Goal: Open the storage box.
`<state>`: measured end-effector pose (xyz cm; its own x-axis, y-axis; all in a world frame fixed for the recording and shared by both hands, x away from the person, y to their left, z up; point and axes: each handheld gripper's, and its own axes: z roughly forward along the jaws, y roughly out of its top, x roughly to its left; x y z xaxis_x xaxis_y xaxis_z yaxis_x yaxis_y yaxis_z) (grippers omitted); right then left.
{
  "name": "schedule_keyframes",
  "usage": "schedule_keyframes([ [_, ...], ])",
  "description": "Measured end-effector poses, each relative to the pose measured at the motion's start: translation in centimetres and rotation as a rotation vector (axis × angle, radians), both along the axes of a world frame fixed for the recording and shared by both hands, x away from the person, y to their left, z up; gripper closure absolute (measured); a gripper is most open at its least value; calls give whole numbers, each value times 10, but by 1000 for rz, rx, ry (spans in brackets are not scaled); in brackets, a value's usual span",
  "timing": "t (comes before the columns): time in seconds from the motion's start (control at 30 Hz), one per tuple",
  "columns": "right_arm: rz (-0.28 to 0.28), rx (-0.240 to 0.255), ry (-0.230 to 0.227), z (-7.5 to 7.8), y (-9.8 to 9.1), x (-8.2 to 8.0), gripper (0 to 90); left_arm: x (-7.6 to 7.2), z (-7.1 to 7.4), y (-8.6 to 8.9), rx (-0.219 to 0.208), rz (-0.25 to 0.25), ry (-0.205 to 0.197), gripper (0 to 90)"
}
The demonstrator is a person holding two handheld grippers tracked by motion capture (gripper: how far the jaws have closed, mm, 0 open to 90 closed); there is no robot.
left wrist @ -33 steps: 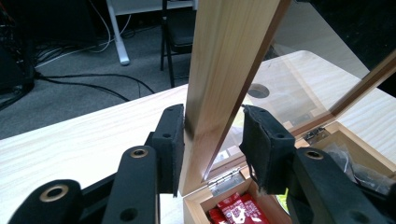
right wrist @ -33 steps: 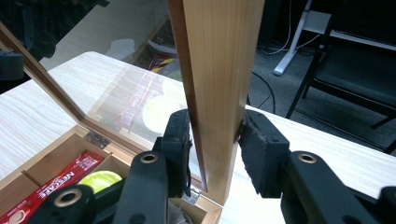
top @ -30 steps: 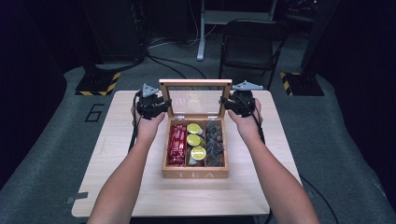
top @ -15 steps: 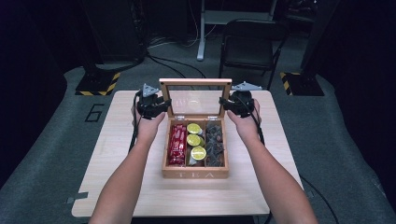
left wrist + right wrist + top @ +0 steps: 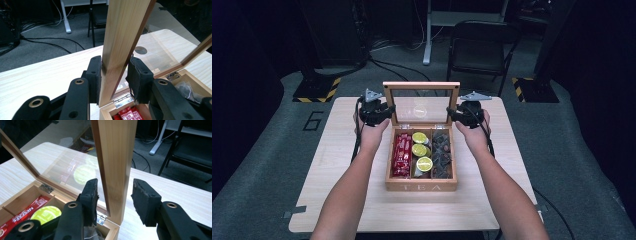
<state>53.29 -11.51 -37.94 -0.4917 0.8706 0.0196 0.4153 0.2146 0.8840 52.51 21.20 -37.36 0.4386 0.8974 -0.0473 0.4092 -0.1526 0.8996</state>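
A wooden tea box (image 5: 421, 187) stands open mid-table, its glass-paned lid (image 5: 421, 86) upright. Inside lie red sachets (image 5: 402, 152), yellow-green round pods (image 5: 419, 149) and dark packets (image 5: 442, 152). My left gripper (image 5: 384, 111) is shut on the lid's left rail (image 5: 125, 25), a pad (image 5: 96, 80) pressed against the wood. My right gripper (image 5: 456, 112) straddles the lid's right rail (image 5: 115, 150). Its jaws have just been opening, and a gap shows between the pad (image 5: 143, 203) and the wood. In the gripper views, the left gripper (image 5: 115, 72) and right gripper (image 5: 116, 195) both sit low on the rails, near the hinges.
The light wooden table (image 5: 337, 150) has bare surface on both sides of the box and in front of it. Behind the table stand a black chair (image 5: 477, 45), a desk leg (image 5: 428, 30) and stands with yellow-black striped bases (image 5: 317, 90). Cables run over the floor.
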Motion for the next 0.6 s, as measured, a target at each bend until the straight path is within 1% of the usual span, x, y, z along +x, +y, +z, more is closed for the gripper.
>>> schedule_keyframes([
  [0.1, -14, 6, 17, -10, 1, 1, 554, 0, 0, -1, 3, 6, -1, 645],
  [0.13, -14, 6, 17, -10, 1, 1, 554, 0, 0, -1, 3, 6, -1, 645],
  [0.17, -16, -3, 18, -13, 2, 2, 554, 0, 0, -1, 3, 12, 1, 645],
  [0.3, -20, -16, 22, -18, 3, 5, 555, 2, 1, -2, 10, 15, 2, 646],
  [0.33, -22, -16, 24, -18, 3, 5, 555, 2, 0, -2, 3, 19, 4, 647],
  [0.4, -19, -22, 19, -19, 3, 6, 555, 3, 0, -2, 2, 21, 4, 646],
  [0.43, -22, -14, 28, -20, 4, 6, 556, 3, 0, -2, 0, 22, 4, 646],
  [0.47, -25, -20, 32, -22, 5, 7, 559, 3, -1, -2, -8, 26, 7, 646],
  [0.53, -23, -22, 33, -23, 5, 7, 561, 4, 0, -2, -11, 26, 12, 646],
  [0.6, -24, -28, 37, -26, 7, 8, 571, 4, 0, -2, -1, 20, 9, 646],
])
